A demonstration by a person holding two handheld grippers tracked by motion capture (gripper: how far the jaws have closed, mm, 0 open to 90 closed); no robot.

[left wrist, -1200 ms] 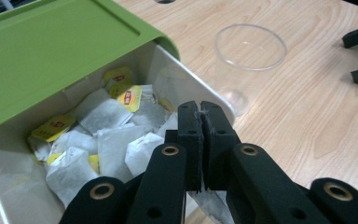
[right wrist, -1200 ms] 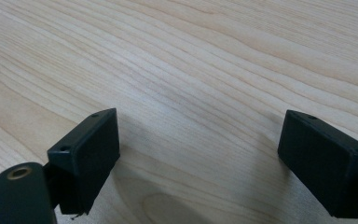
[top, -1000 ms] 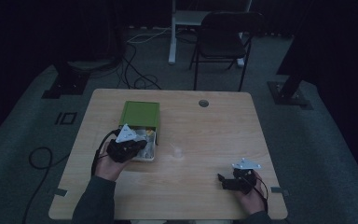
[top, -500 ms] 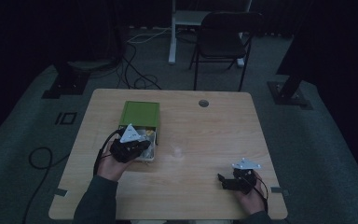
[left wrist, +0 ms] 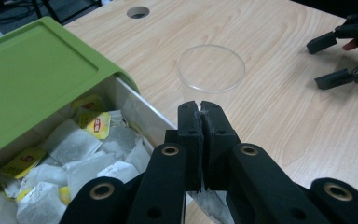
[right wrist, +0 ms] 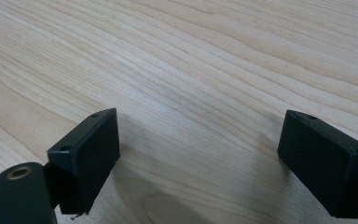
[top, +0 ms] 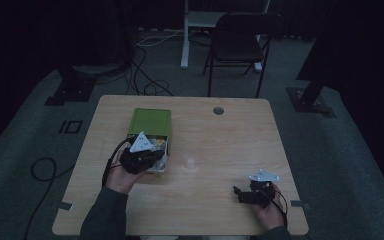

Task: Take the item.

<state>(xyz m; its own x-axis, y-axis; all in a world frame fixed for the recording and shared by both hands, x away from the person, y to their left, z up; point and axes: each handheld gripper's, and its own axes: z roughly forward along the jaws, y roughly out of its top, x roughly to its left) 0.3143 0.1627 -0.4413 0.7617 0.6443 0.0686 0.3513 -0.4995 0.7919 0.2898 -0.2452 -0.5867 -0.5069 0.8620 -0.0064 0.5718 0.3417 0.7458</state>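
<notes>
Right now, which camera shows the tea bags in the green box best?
The left gripper view: the tea bags lie close and sharp in the open green box. The high view shows them as a tiny pale patch beside the left hand-held gripper.

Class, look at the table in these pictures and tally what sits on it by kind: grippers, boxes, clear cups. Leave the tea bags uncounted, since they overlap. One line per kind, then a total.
Hand-held grippers: 2 (left hand-held gripper, right hand-held gripper)
Green box of tea bags: 1
Clear cup: 1
Total: 4
</notes>
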